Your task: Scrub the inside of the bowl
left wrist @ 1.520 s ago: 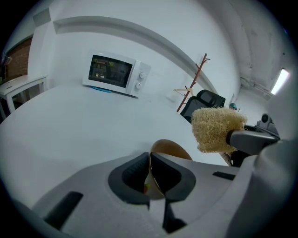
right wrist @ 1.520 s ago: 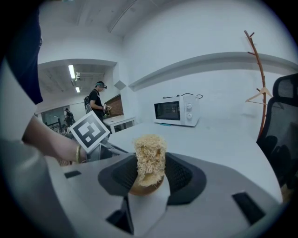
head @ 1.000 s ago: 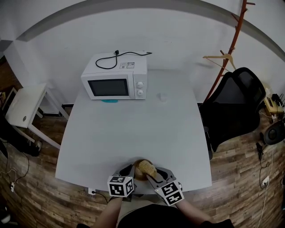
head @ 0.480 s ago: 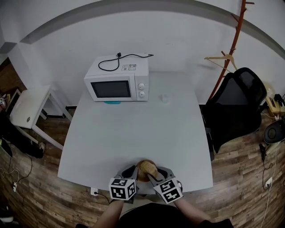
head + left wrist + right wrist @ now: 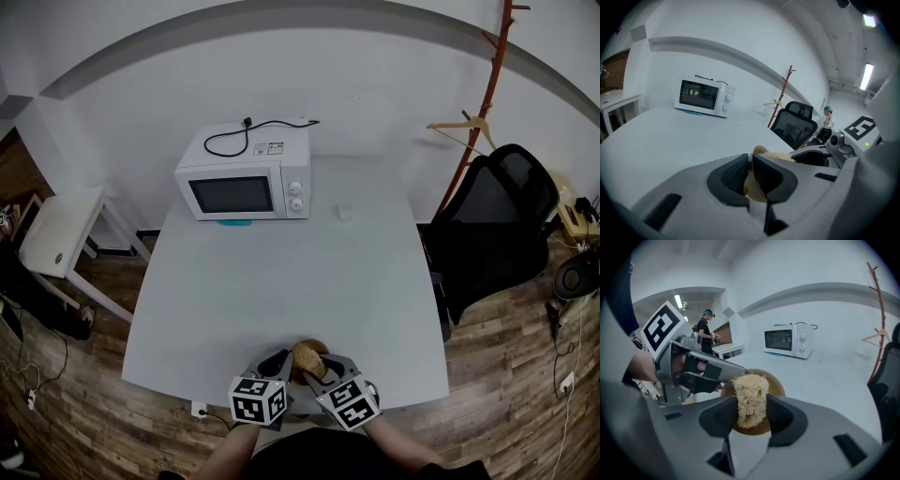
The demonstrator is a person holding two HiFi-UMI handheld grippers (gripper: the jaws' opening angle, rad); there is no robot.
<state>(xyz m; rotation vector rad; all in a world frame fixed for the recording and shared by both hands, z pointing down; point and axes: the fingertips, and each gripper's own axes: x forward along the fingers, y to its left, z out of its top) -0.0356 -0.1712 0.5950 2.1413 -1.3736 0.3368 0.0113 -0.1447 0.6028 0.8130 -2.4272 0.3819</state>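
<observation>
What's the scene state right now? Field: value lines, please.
left claw: shut on the rim of the bowl
right claw: shut on the fibrous scrubber
scrubber position: at the bowl's opening; contact with the inside unclear
bowl position: brown, at the near edge of the table, between the two claws
far end of table: microwave, door closed, cord lying on top

At near edge of table (image 5: 281, 272), bowl (image 5: 300, 352) between left gripper (image 5: 281, 364) and right gripper (image 5: 324, 368), scrubber (image 5: 751, 399) over it; far back left on table, microwave (image 5: 246, 178) with cable (image 5: 246, 131) on top; chair (image 5: 492, 225) off to right, coat stand (image 5: 487, 103) behind it.
</observation>
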